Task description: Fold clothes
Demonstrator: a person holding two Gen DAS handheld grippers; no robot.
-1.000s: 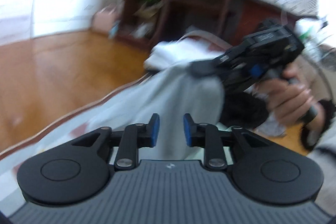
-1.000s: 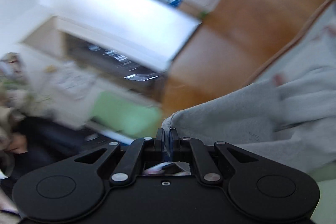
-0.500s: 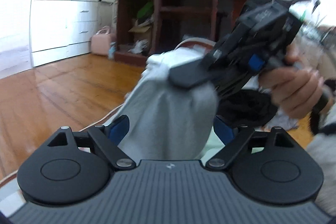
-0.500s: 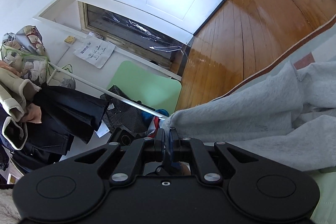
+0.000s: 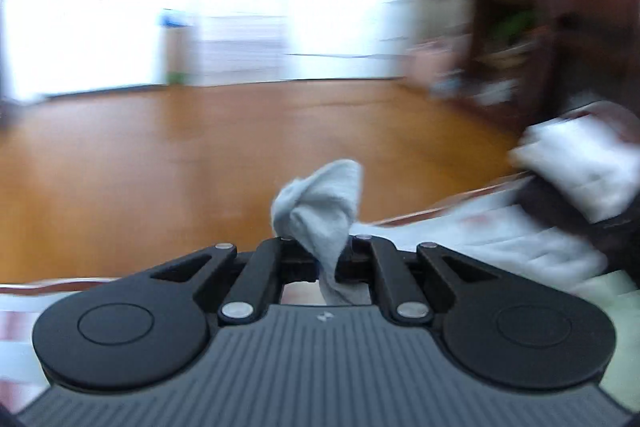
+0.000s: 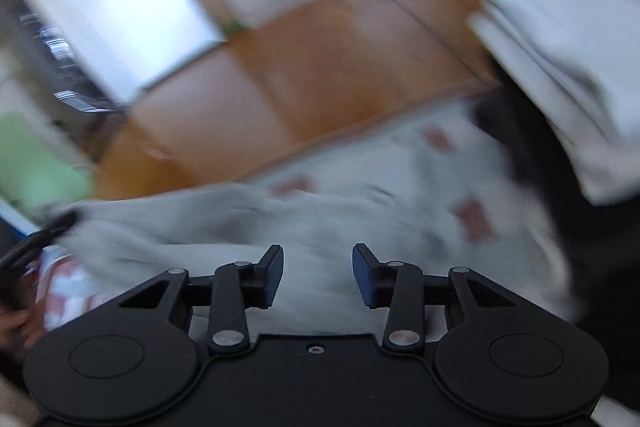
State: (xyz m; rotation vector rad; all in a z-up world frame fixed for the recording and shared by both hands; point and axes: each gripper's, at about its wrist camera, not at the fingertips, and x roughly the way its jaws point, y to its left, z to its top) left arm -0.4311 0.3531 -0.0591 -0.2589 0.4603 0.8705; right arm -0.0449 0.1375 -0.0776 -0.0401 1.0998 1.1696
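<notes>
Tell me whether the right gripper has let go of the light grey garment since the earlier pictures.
Yes. The right gripper is opening with nothing between the pads; the light grey garment lies beyond it, on the patterned cover.

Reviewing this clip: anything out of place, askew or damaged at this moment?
Nothing damaged or spilled. The grey garment is bunched in the shut left gripper and lies rumpled, not flat, on the patterned sheet. The right gripper is opening with nothing between its pads. Folded white clothes sit stacked neatly. Both views are motion-blurred.
</notes>
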